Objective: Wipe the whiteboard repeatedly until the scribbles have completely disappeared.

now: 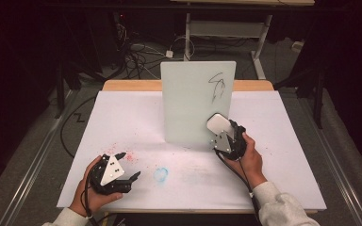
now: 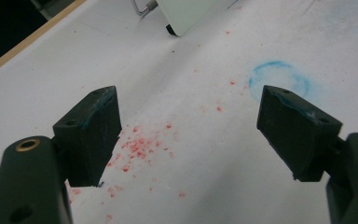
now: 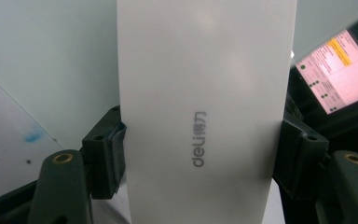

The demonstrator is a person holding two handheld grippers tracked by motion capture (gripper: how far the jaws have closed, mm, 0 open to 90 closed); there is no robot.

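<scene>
Between right gripper (image 3: 200,154) jaws, eraser (image 3: 205,107) marked "deli"

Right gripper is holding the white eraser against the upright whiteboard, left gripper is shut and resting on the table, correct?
Not quite. The left gripper is open: the left gripper view shows its black fingers wide apart with nothing between them. The rest holds: the right gripper clamps the white rectangular plastic eraser at the upright white whiteboard.

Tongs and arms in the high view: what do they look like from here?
Both are black hand-held tools. The left tongs and right tongs each carry a grey three-cornered plate on top, and a black cable trails back from each. Up close, the jaw pads are dark blocks on arms with brass-coloured bushings. The person wears light grey sleeves.
</scene>
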